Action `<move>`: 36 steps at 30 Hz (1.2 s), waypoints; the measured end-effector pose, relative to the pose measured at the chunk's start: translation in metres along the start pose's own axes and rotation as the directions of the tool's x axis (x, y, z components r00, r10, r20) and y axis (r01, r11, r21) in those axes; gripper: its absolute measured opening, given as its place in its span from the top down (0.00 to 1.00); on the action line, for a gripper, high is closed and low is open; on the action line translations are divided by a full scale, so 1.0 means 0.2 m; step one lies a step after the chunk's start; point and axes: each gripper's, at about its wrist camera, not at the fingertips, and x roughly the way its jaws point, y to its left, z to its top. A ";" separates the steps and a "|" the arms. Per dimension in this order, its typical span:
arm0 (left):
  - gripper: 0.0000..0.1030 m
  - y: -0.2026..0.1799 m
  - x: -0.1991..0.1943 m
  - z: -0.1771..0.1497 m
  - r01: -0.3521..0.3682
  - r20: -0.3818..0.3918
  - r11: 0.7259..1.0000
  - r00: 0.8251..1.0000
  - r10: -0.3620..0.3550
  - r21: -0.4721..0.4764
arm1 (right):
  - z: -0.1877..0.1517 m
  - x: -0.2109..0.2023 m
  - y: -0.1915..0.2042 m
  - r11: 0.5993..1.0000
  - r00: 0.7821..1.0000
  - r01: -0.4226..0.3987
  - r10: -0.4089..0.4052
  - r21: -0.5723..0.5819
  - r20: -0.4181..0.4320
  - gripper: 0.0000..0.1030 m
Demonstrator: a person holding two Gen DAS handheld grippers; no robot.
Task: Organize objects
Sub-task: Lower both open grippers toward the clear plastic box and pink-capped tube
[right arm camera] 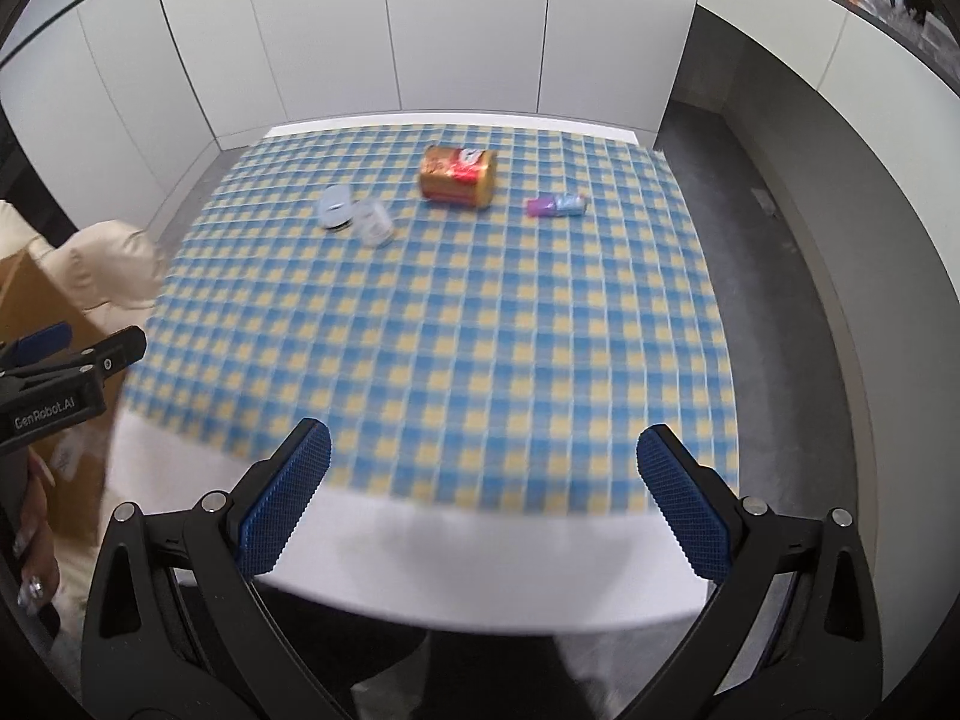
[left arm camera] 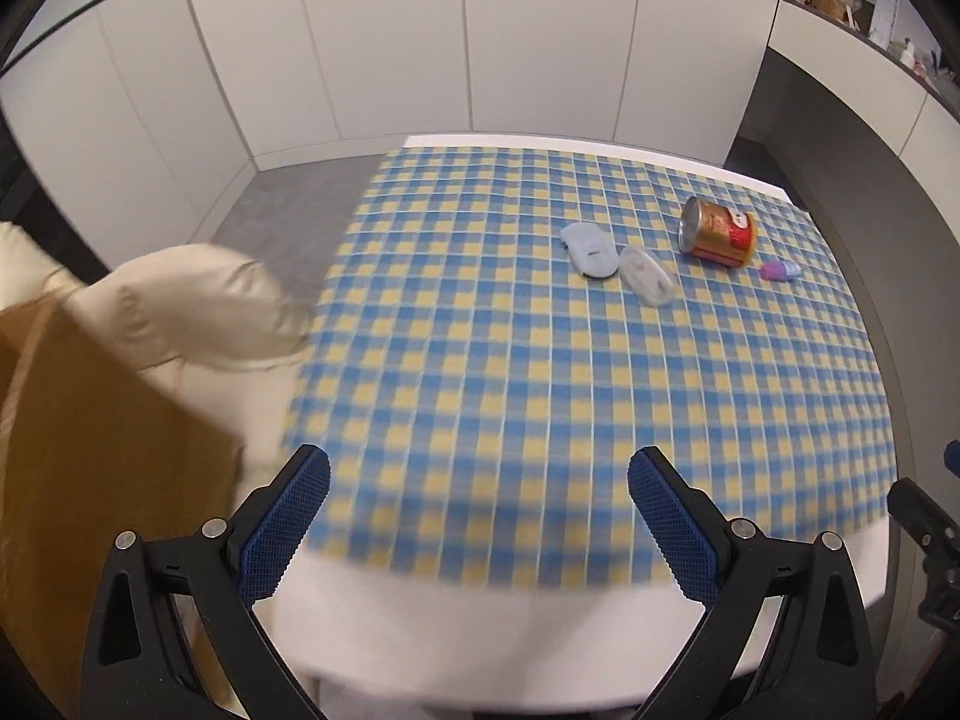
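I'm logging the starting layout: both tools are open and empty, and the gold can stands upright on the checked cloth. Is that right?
One detail is wrong: the gold can lies on its side on the checked cloth, as the right wrist view shows. Both the left tool and the right tool are open and empty.

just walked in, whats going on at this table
A person holds a gripper in each hand near the front edge of a checked tablecloth. Both the left gripper and right gripper are open and empty. Far across lie a tipped gold can, two clear lids and a small purple-blue item, all untouched.
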 end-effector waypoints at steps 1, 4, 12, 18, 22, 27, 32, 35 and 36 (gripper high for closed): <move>0.03 -0.01 0.07 0.03 0.005 -0.002 1.000 1.000 -0.005 -0.001 | 0.04 0.06 -0.03 1.000 1.000 0.008 -0.008 0.001 -0.011 0.00; 0.03 -0.03 0.24 0.13 0.016 -0.007 1.000 1.000 -0.016 0.011 | 0.12 0.20 -0.09 1.000 1.000 0.018 -0.018 0.005 -0.017 0.00; 0.03 -0.05 0.58 0.36 0.122 -0.002 0.990 0.992 -0.122 0.074 | 0.32 0.63 -0.30 1.000 1.000 0.014 -0.013 0.028 -0.021 0.00; 0.03 -0.15 0.73 0.42 0.134 -0.025 0.975 0.991 -0.132 0.176 | 0.47 0.89 -0.44 0.996 1.000 0.001 0.001 0.086 -0.023 0.00; 0.03 -0.22 0.81 0.44 0.082 -0.003 0.958 0.996 -0.085 0.274 | 0.56 1.01 -0.43 0.998 1.000 0.027 -0.026 0.054 -0.010 0.00; 0.03 -0.28 0.86 0.47 0.078 0.010 0.931 0.996 -0.088 0.357 | 0.66 1.11 -0.38 0.998 0.997 0.069 -0.069 0.013 0.028 0.02; 0.02 -0.32 0.89 0.52 0.059 0.044 0.909 0.995 -0.084 0.413 | 0.68 1.12 -0.39 0.998 0.997 0.030 -0.033 0.047 0.075 0.33; 0.02 -0.34 0.92 0.55 0.067 0.051 0.902 0.994 -0.098 0.426 | 0.67 1.10 -0.43 0.998 0.995 0.035 -0.040 0.053 0.091 0.42; 0.02 -0.35 0.92 0.55 0.069 0.051 0.901 0.994 -0.100 0.427 | 0.67 1.09 -0.44 0.998 0.995 0.032 -0.037 0.053 0.094 0.42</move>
